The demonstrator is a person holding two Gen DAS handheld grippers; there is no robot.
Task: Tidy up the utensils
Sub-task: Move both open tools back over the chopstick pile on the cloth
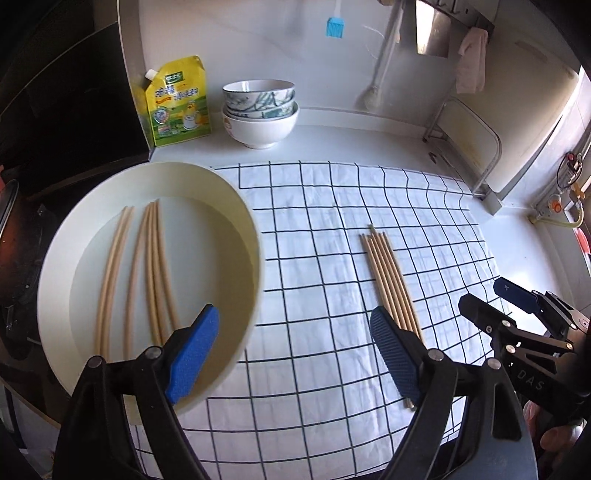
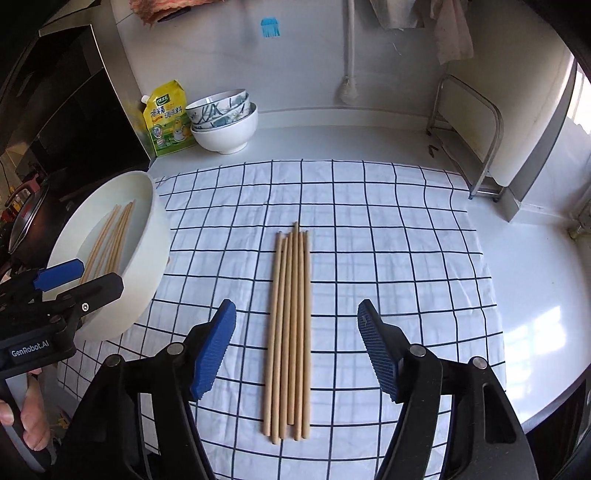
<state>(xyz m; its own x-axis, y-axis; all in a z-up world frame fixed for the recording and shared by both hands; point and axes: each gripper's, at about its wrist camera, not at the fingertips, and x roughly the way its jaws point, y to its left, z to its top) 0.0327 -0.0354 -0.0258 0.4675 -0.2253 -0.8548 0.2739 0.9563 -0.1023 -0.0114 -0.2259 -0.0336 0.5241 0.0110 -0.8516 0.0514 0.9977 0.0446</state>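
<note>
While five chopsticks (image 1: 147, 273) fill the basin (image 1: 243, 206), six chopsticks (image 2: 290, 332) wait.

- A home kitchen.
- Stacked bowls (image 2: 222, 122) and a yellow seasoning pouch (image 2: 168, 120) stand on a white surface (image 2: 332, 142).
- A dark stove (image 1: 22, 258) sits beside it.

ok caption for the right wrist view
Open right gripper above a row of chopsticks on the checked cloth.

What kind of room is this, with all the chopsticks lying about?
Most likely a home kitchen counter. Stacked bowls and a yellow seasoning pouch stand against the back wall, a blue brush hangs on the wall above, and a dark pan sits to the left, as on a stove.
</note>
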